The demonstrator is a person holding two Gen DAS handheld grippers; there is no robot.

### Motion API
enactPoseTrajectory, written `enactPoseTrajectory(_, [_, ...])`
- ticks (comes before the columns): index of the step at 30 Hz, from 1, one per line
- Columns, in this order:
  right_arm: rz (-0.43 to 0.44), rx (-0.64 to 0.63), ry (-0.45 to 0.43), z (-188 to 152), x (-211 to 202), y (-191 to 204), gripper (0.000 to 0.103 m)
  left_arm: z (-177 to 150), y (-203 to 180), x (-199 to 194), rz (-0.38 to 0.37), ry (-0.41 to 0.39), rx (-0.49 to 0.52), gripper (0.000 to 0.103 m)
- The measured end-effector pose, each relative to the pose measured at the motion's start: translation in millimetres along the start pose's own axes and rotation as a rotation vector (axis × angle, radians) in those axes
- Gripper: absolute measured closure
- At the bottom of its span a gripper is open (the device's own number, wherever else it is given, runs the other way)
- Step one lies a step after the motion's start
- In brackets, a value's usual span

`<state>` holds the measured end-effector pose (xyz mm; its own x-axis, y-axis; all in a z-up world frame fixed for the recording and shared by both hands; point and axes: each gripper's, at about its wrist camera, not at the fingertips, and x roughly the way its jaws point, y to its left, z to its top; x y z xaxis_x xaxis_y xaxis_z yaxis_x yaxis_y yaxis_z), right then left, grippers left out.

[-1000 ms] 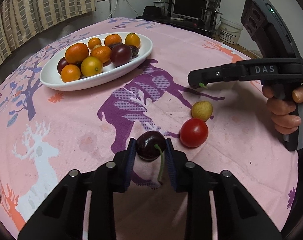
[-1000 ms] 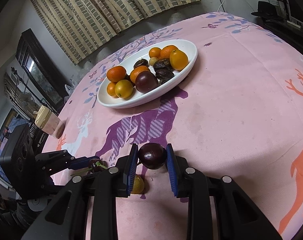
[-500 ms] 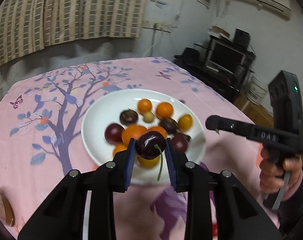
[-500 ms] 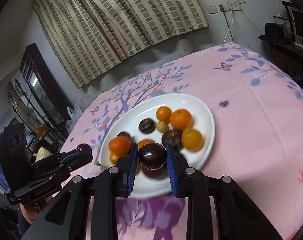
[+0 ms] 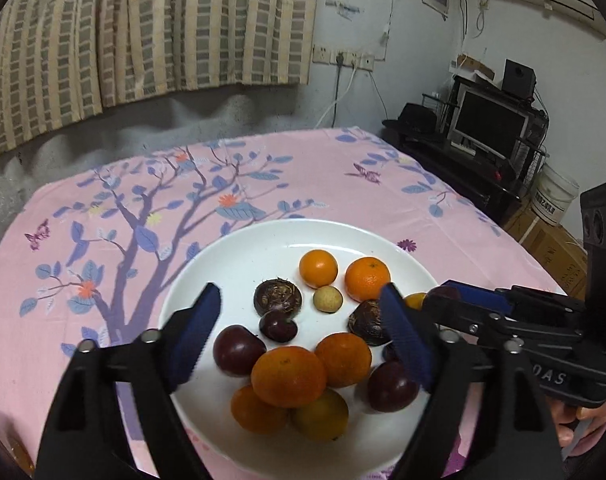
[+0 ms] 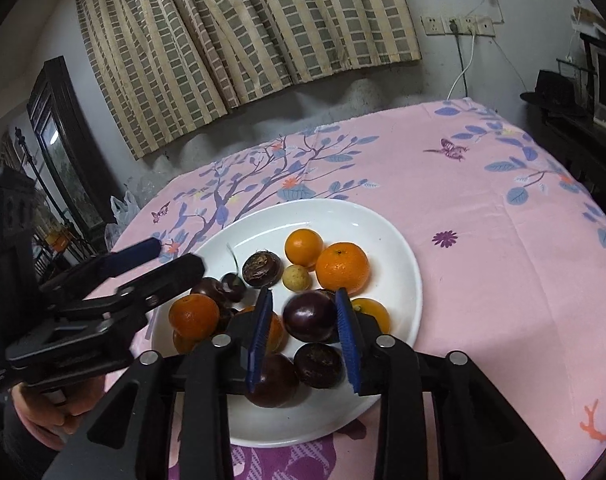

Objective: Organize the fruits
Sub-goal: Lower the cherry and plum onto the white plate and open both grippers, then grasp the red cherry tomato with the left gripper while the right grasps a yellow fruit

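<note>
Both claws over the plate [image 5: 263, 240], fruit piled at its near side.

Risks:
- Pile is crowded. Round fruit stacked on round fruit, e.g. the big orange [image 5: 289, 372] riding on others. A nudge from either claw, or a fruit dropped on top, could send one rolling over the low rim onto the cloth [image 6: 503, 240].
- The two claws sit close together over the right part of the plate; lifting out carelessly could make them clash or sweep fruit sideways.
- Plum [image 6: 309, 321] hangs above other fruit. Released from height it may bounce or bruise.

Left claw [image 5: 307, 336]: spread wide, holding nothing. Cherry [image 5: 278, 328] lies on the plate in the gap between its fingers, clear of both pads, just beside a dark plum [image 5: 239, 350] and below a chestnut [image 5: 278, 300].

Right claw [image 6: 303, 332]: plum between the pads. It looks touched on the right side with a gap on the left, so grip is probably loosening; the view is too foreshortened to be sure.
</note>
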<state>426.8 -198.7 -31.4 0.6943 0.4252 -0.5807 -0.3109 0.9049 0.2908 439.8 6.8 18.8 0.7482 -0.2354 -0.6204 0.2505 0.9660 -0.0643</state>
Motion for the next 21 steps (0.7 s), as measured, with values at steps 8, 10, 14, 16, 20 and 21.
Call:
enactPoseTrajectory(8, [0.012, -0.03, -0.023, -19.3, -29.5, 19.4, 0.062, -30.7, 1.2, -68.2, 0.02, -0.031, -0.015, 0.008])
enactPoseTrajectory(10, [0.013, -0.032, -0.025, -27.3, -36.4, 22.0, 0.059, -45.0, 2.3, -83.0, 0.024, -0.04, -0.025, 0.007])
enactPoseTrajectory(14, [0.01, -0.065, 0.01, -58.8, -49.7, 24.5, 0.059, -75.6, 4.0, -99.9, 0.025, -0.022, -0.053, 0.007])
enactPoseTrajectory(16, [0.009, -0.083, 0.051, -80.0, -56.9, 23.9, 0.059, -95.2, 7.5, -103.4, 0.022, 0.003, -0.075, 0.007])
enactPoseTrajectory(20, [0.013, -0.128, 0.122, -116.1, -74.3, 29.7, 0.059, -121.4, 17.8, -103.1, 0.024, 0.053, -0.121, 0.007])
enactPoseTrajectory(21, [0.015, -0.147, 0.134, -125.0, -80.1, 33.6, 0.059, -125.3, 20.6, -102.5, 0.022, 0.064, -0.133, 0.007])
